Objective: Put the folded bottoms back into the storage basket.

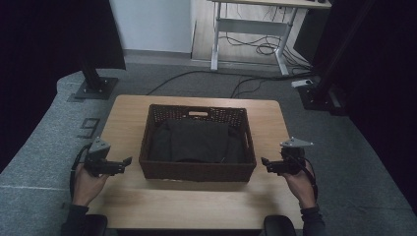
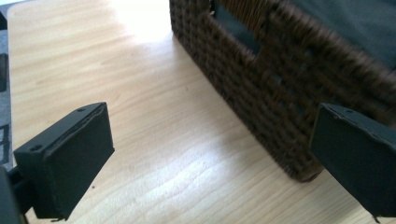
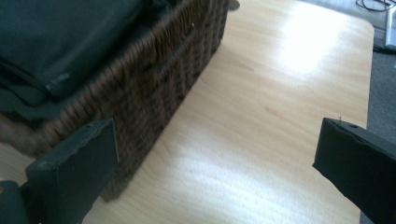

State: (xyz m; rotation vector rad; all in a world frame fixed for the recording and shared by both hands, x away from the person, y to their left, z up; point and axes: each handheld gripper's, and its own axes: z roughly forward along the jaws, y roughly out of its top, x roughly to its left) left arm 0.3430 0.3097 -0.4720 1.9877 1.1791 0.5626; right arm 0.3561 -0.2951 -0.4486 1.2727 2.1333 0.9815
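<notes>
In the high view the left gripper (image 1: 129,161) sits at about eight o'clock on the wooden table (image 1: 196,206), held level in the person's left hand (image 1: 88,184), its tips aimed across at the near left corner of the basket (image 1: 196,169) and just short of it. Its own view shows the two black jaws spread wide with nothing between them but bare tabletop (image 2: 154,116); the woven side of the basket (image 2: 261,88) runs along from twelve o'clock down to four o'clock, and the right-hand jaw stands in front of the basket's near corner, though contact cannot be told. The dark brown wicker basket stands at the centre of the table, its long sides running from nine to three o'clock, a handle slot cut into its far wall at twelve. Inside it lies a folded black cloth (image 1: 194,140), which covers most of the bottom. At about four o'clock the right gripper (image 1: 264,163) mirrors the other: held level in the right hand (image 1: 300,184), tips turned toward the basket's near right corner and just beside it. Its view shows its jaws likewise released and empty, wide apart over the table (image 3: 261,107), with the basket's wall (image 3: 154,79) and the black cloth (image 3: 60,42) at ten o'clock, the left-hand jaw close beside the wicker.
</notes>
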